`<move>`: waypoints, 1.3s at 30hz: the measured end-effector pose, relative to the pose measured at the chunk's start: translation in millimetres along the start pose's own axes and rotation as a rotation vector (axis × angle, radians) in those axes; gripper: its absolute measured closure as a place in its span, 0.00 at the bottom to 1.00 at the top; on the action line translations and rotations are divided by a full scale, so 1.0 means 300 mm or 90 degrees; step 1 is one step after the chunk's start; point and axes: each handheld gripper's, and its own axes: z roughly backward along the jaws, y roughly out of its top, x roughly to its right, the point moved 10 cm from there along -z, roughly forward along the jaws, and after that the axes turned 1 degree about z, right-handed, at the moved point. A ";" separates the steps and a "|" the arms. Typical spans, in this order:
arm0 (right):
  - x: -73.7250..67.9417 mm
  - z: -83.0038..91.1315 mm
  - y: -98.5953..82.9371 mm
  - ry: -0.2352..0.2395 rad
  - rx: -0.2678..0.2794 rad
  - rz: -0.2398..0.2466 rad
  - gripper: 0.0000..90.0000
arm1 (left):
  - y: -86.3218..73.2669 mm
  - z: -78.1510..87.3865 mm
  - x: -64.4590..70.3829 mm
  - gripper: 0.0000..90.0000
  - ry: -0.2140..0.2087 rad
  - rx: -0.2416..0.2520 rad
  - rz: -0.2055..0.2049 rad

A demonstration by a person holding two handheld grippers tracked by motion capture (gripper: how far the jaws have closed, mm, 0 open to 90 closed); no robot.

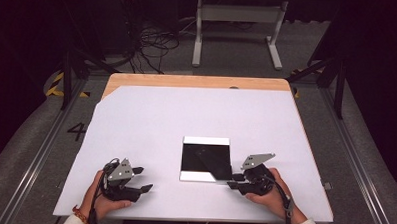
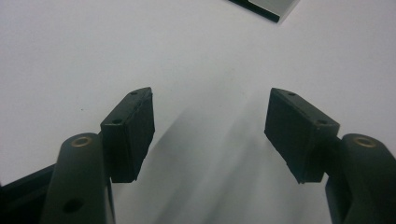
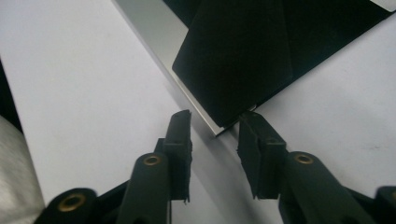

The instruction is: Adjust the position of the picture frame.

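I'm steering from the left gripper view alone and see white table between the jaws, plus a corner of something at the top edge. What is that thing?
Observer: A black sheet with pale strips along its far and near edges. It lies on the white table, to the right of your left hand-held gripper.
Operator: Where is the other one?
Observer: The right hand-held gripper is at the sheet's near right corner, with its jaws open, one on each side of that corner.
Operator: Is the sheet flat all over?
Observer: It seems not. A dark flap looks folded over it by that corner.
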 end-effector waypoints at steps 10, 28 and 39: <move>0.023 -0.011 0.044 0.056 0.069 -0.116 0.61 | -0.001 -0.012 0.002 0.35 0.001 -0.010 -0.001; 0.037 -0.029 0.088 0.147 0.113 -0.216 0.55 | 0.000 -0.034 0.005 0.31 0.004 -0.025 -0.005; 0.069 -0.040 0.111 0.133 0.131 -0.239 0.47 | 0.009 -0.048 0.014 0.29 0.003 -0.026 -0.008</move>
